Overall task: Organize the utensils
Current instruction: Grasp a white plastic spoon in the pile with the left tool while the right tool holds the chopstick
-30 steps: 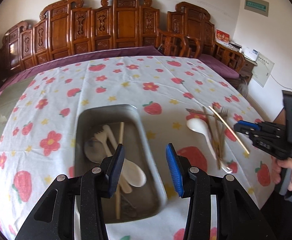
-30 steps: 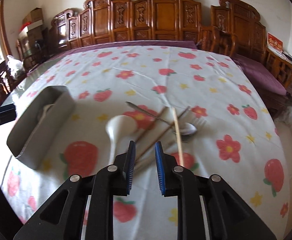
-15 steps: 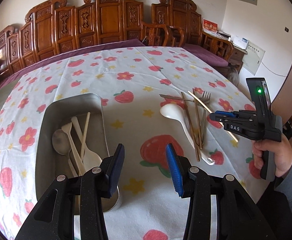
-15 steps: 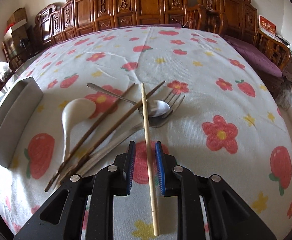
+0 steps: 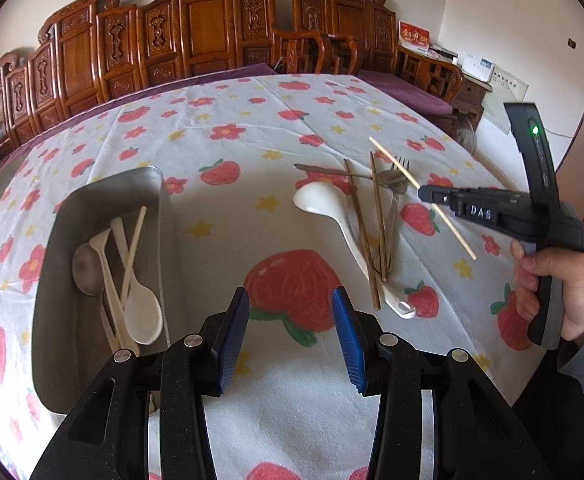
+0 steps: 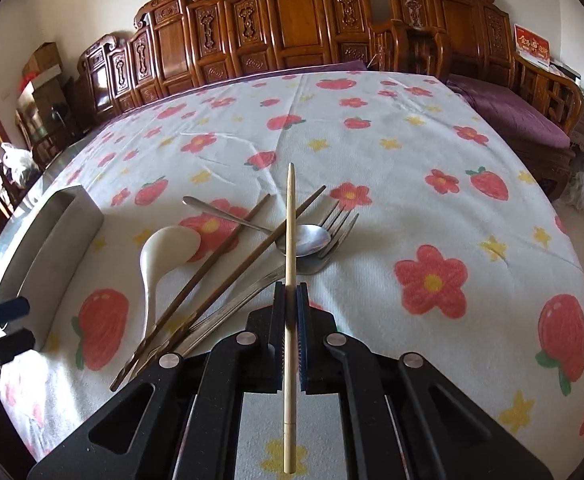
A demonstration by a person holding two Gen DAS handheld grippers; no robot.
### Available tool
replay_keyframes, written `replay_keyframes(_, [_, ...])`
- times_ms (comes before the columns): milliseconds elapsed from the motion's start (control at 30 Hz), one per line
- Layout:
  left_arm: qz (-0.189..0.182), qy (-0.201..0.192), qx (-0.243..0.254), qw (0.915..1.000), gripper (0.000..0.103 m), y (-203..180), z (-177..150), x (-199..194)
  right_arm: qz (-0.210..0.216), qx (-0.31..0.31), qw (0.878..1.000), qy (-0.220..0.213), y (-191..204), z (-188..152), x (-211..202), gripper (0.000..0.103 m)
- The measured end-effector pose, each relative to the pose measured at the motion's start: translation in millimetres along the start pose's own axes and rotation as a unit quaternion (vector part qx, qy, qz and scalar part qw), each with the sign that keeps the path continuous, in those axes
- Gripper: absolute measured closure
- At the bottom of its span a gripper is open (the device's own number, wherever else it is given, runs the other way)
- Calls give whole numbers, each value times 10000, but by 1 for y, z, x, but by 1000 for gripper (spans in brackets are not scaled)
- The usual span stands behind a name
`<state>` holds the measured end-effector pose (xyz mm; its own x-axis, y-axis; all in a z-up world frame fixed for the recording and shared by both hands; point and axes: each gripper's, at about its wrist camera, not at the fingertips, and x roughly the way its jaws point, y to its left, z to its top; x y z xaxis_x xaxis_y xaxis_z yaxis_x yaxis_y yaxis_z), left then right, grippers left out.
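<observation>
My right gripper (image 6: 290,292) is shut on a light bamboo chopstick (image 6: 290,232) near its middle and holds it above the table; it also shows in the left wrist view (image 5: 395,168). Below lie a white ceramic spoon (image 6: 160,248), two dark chopsticks (image 6: 228,264), a metal spoon (image 6: 303,236) and a fork (image 6: 335,232). My left gripper (image 5: 290,332) is open and empty, low over the cloth beside the metal tray (image 5: 104,196), which holds pale spoons, a metal spoon and a light chopstick.
The table has a white cloth with strawberries and flowers (image 5: 292,280). Carved wooden chairs (image 6: 292,20) line the far side. The right gripper with the hand on it (image 5: 539,216) is at the right of the left wrist view. The table edge falls away on the right.
My right gripper has closed on the light chopstick and lifted it off the pile. My left gripper has drawn back from over the tray towards the right, still open.
</observation>
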<state>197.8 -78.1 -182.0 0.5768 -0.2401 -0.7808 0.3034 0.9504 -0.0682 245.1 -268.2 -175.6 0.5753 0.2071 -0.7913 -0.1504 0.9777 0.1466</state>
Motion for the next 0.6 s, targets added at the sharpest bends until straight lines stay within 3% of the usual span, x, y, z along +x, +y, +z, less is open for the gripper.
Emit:
replay_keyframes(333, [-101,241,-177,9995,62,-13,15,33,19,92,9999,-55,-5,4,3,97])
replay_keyframes(600, [-142,377,30,9992,62,-34,41,67,54,241,9996,-116,-12,6,1,97])
